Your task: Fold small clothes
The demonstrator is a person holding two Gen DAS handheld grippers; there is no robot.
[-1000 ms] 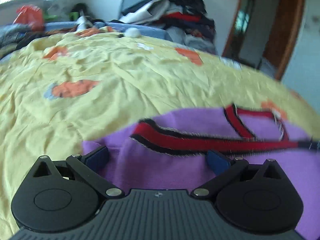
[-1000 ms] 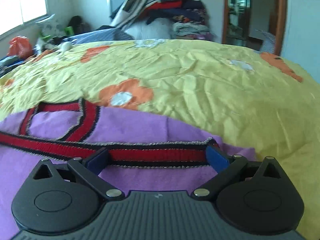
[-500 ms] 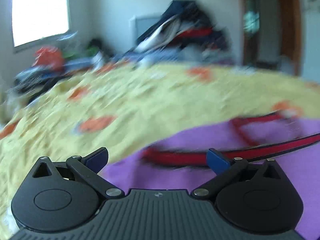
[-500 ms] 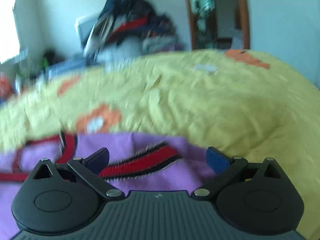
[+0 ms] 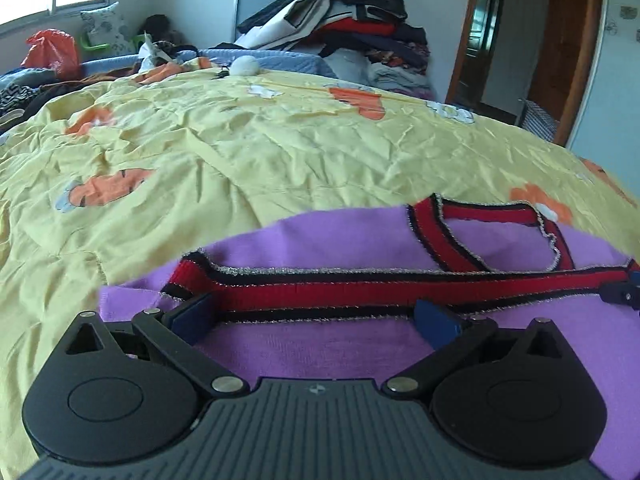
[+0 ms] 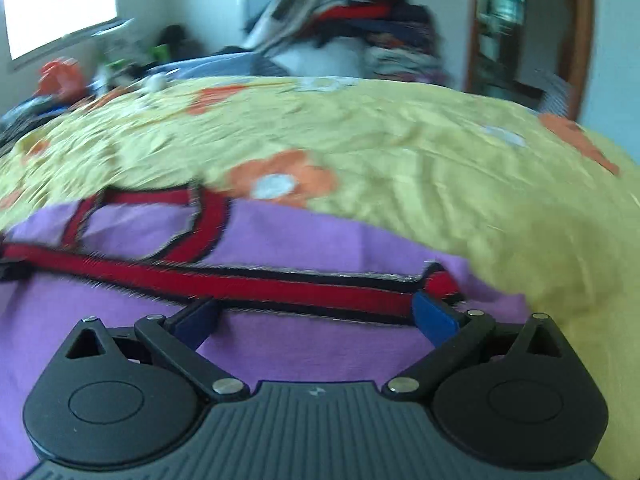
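A small purple garment (image 5: pixel 320 348) with a red-and-black striped hem band (image 5: pixel 340 290) and red-trimmed neckline (image 5: pixel 492 216) lies flat on the yellow bedspread (image 5: pixel 240 152). My left gripper (image 5: pixel 314 314) is open, its blue pads low over the band near the garment's left corner. In the right wrist view the same garment (image 6: pixel 320 344) lies under my right gripper (image 6: pixel 316 314), which is open over the band (image 6: pixel 280 288) near the garment's right corner. The right gripper's tip (image 5: pixel 622 294) shows at the edge of the left wrist view.
The bed carries a yellow spread with orange flower prints (image 6: pixel 280 178). A tall pile of clothes (image 5: pixel 352 36) stands behind the bed. An orange bag (image 5: pixel 52 50) and clutter sit by the window at far left. A wooden door frame (image 5: pixel 568 48) is at right.
Both grippers swung during the last second and have come back low over the red band near the garment's two corners. The right wrist view is still blurred by motion. Both stay open.
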